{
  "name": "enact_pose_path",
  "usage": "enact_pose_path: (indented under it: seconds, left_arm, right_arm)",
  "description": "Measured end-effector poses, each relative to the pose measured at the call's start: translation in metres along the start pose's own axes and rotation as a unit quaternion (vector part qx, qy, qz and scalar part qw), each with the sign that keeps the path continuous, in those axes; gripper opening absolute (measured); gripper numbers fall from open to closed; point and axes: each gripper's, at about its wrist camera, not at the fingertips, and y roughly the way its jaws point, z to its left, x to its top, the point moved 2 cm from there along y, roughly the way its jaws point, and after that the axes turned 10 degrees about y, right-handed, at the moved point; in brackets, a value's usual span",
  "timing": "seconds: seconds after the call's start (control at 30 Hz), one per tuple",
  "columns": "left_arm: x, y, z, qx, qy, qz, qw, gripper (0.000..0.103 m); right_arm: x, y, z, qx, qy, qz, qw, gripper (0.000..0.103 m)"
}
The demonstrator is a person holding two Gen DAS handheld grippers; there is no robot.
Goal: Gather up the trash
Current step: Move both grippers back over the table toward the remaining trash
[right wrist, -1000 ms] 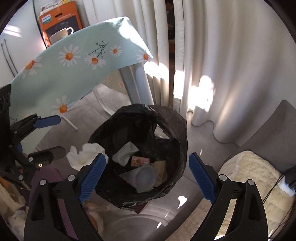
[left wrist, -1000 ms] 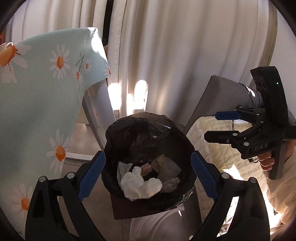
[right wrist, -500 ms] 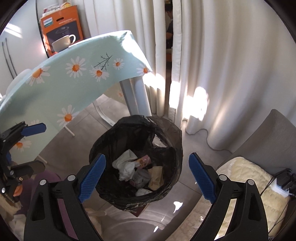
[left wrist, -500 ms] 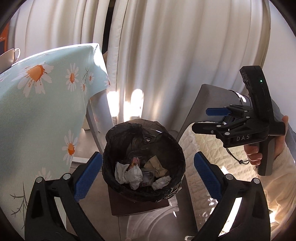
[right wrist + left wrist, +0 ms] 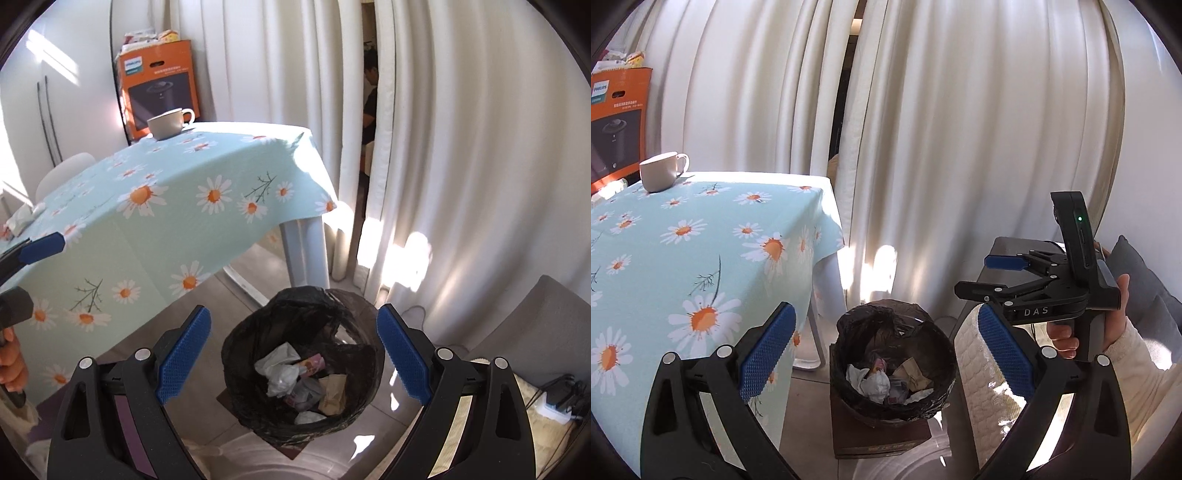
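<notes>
Left wrist view, nearest first: the left gripper (image 5: 884, 352) fills the bottom of the frame with its two blue-padded fingers spread wide apart and nothing between them. Below and beyond the gap sits the trash bin (image 5: 925, 334), lined with a black bag and resting on the floor. Crumpled white tissue (image 5: 871, 380), a brown paper scrap and other wrappers lie inside it, well apart from the gripper pads. To the right, a hand (image 5: 1108, 321) holds the right gripper (image 5: 980, 275) raised above the bin's right side; its jaws are parted and empty (one blue pad shows clearly, the other finger appears dark). A cream quilted cushion (image 5: 975, 365) lies just beside the bin. To the left stands the tabletop (image 5: 701, 229), covered in a pale blue daisy cloth, with a white cup (image 5: 661, 175) near its far edge and an orange box (image 5: 617, 122) behind that. White curtains hang at the back.

Right wrist view: the right gripper (image 5: 293, 354), fingers wide open and holding nothing, frames the same trash bin (image 5: 240, 350) from above. Tissue (image 5: 279, 371) and a brown paper piece (image 5: 332, 393) rest at the bin's bottom. One blue pad of the left gripper (image 5: 42, 247) pokes in at the left edge, in front of the hanging daisy cloth.
</notes>
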Motion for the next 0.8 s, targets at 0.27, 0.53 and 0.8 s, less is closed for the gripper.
enact_pose_path:
  seconds: [0.27,0.53,0.8]
  left_arm:
    - [0.017,-0.075,0.029,0.078,0.013,-0.022,0.9966,0.097]
    - [0.006,-0.137,0.074,0.171,-0.010,-0.016,0.9851,0.097]
    - [-0.010,-0.197,0.107,0.236,-0.025,-0.010,0.9714,0.097]
  right_arm:
    - [0.047,-0.008,0.077,0.079,-0.043,-0.038,0.995,0.087]
    - [0.063,0.006,0.176,0.146,-0.098,-0.020,0.984,0.087]
    - [0.063,0.012,0.277,0.214,-0.149,0.007,0.965,0.087]
